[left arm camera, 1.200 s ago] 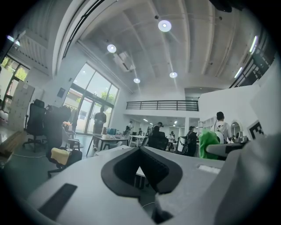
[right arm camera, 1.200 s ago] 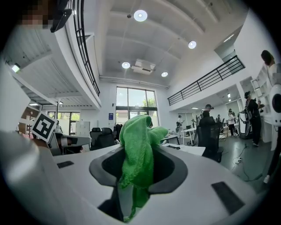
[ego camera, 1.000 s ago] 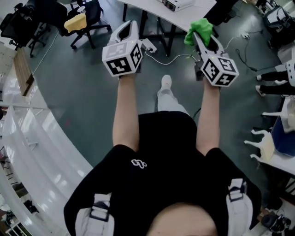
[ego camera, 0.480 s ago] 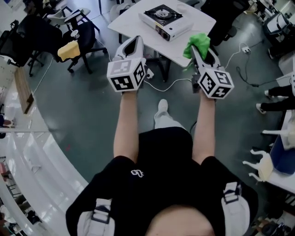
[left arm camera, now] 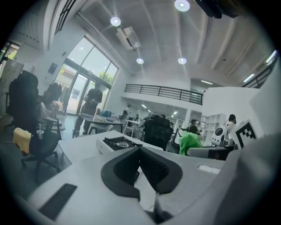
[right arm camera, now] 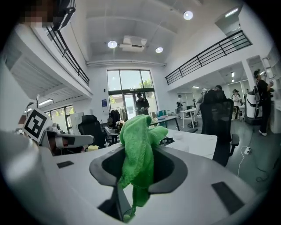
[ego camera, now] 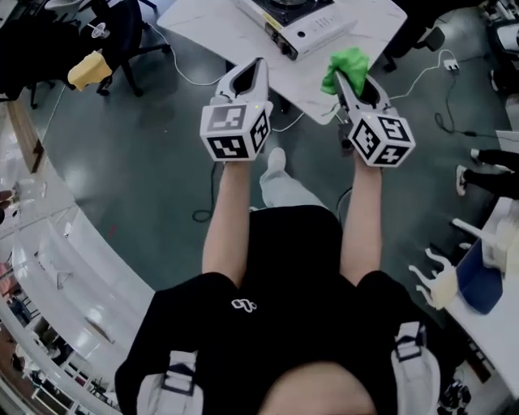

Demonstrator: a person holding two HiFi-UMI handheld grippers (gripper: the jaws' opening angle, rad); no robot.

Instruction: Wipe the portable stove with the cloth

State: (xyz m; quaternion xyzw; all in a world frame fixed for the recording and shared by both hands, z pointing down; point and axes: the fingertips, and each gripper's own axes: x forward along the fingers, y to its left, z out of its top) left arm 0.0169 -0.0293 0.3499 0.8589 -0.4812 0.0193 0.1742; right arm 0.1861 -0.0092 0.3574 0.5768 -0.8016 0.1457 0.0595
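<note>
The cloth (right arm camera: 138, 145) is pinched in the right claw (ego camera: 349, 81), the stove (ego camera: 296, 20) lying ahead and leftward; the left claw (ego camera: 253, 71) is pressed together.

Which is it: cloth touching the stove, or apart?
Apart. Head view: the cloth, clamped in the right hand-held gripper, is held short of the stove, with bare tabletop showing between them.

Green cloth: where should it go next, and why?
Probably forward and down onto the portable stove. The right gripper is shut on the green cloth but hangs short of the stove on the white table, so no wiping can start.
</note>
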